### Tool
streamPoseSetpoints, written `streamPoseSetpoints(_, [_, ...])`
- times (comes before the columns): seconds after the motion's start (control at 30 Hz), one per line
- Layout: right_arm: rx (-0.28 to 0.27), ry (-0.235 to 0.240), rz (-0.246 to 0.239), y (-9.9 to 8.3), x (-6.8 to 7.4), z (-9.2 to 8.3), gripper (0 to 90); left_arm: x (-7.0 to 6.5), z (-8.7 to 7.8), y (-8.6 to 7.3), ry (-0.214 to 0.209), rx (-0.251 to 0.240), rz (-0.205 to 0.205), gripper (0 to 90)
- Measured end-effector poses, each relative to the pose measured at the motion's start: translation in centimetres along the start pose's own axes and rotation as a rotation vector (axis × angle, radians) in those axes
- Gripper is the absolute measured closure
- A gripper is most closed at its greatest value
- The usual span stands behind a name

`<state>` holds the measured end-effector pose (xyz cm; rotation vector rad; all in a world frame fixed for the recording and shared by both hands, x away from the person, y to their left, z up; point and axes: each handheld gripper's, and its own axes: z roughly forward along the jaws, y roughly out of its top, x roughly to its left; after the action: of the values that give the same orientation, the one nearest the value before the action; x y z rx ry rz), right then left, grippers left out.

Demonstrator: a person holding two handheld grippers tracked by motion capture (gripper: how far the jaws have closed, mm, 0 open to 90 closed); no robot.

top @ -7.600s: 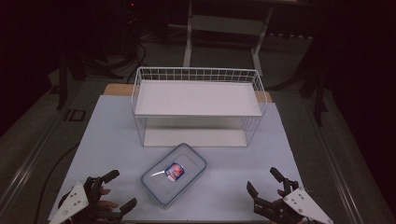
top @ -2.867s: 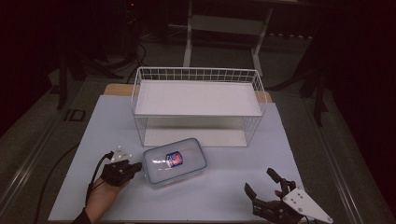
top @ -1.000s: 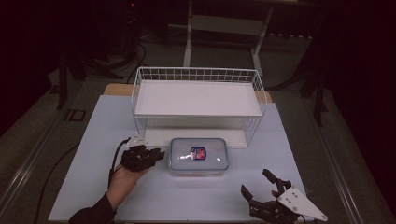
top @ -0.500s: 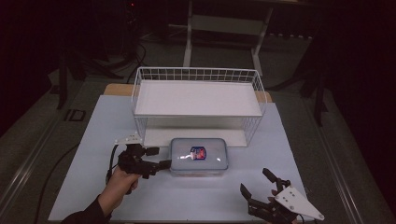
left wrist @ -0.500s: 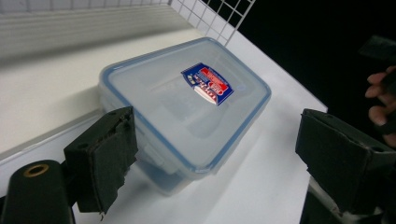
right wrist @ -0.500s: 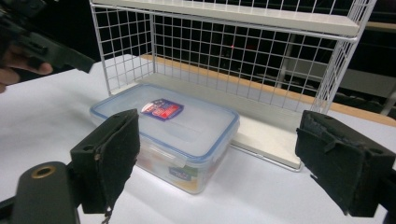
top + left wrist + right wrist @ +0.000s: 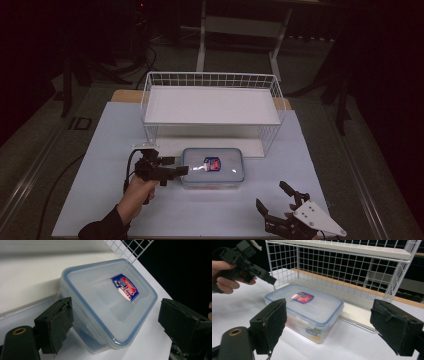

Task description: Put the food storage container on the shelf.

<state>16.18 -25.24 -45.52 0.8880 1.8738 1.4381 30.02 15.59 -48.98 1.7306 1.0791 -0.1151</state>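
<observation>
Container (image 7: 213, 168) sits on surface just before wire rack (image 7: 212, 106). Your left gripper (image 7: 176, 166) jaws just opened wide, nothing held; right gripper (image 7: 277, 199) open, empty. Risk: careless regrip skids container into rack.

White wire rack (image 7: 212, 102) w/ shelf, pale blue tabletop (image 7: 100, 150), dark floor

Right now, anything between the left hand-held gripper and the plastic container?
Nothing visible. The left hand-held gripper sits at the left end of the plastic container, jaws open, having just opened, pads off it. Only bare white table lies around them; the wire rack stands behind.
</observation>
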Motion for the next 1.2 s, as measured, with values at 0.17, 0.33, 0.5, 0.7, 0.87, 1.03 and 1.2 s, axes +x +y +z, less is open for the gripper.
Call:
streamPoseSetpoints(0.17, [0.064, 0.015, -0.005, -0.1, 0.1, 0.7, 11.2, 1.9, 0.4, -0.5, -0.019, 0.039, -0.164, 12.6])
streamPoseSetpoints(0.33, [0.14, 0.075, 0.013, -0.2, -0.3, 1.8, 12.3, 3.2, 0.9, -1.0, -0.044, 0.09, -0.276, 15.1])
streamPoseSetpoints(0.5, [0.172, 0.127, 0.042, -0.6, -0.6, 2.4, 13.8, 4.0, 1.5, -1.3, -0.076, 0.109, -0.35, 19.1])
streamPoseSetpoints(0.7, [0.225, 0.206, 0.207, -0.5, -3.0, 3.9, 16.6, 4.8, 2.3, -1.1, -0.089, 0.13, -0.418, 27.5])
streamPoseSetpoints(0.87, [0.345, 0.284, 0.433, -0.8, -6.3, 7.3, 14.7, 5.2, 2.6, -1.1, -0.106, 0.133, -0.43, 34.2])
streamPoseSetpoints(1.03, [0.402, 0.3, 0.484, -1.2, -7.2, 9.9, 17.4, 5.1, 2.8, -0.9, -0.143, 0.151, -0.43, 40.0])
streamPoseSetpoints(1.2, [0.444, 0.341, 0.546, -1.8, -7.8, 12.0, 25.0, 4.9, 2.9, -0.6, -0.152, 0.15, -0.409, 46.7])
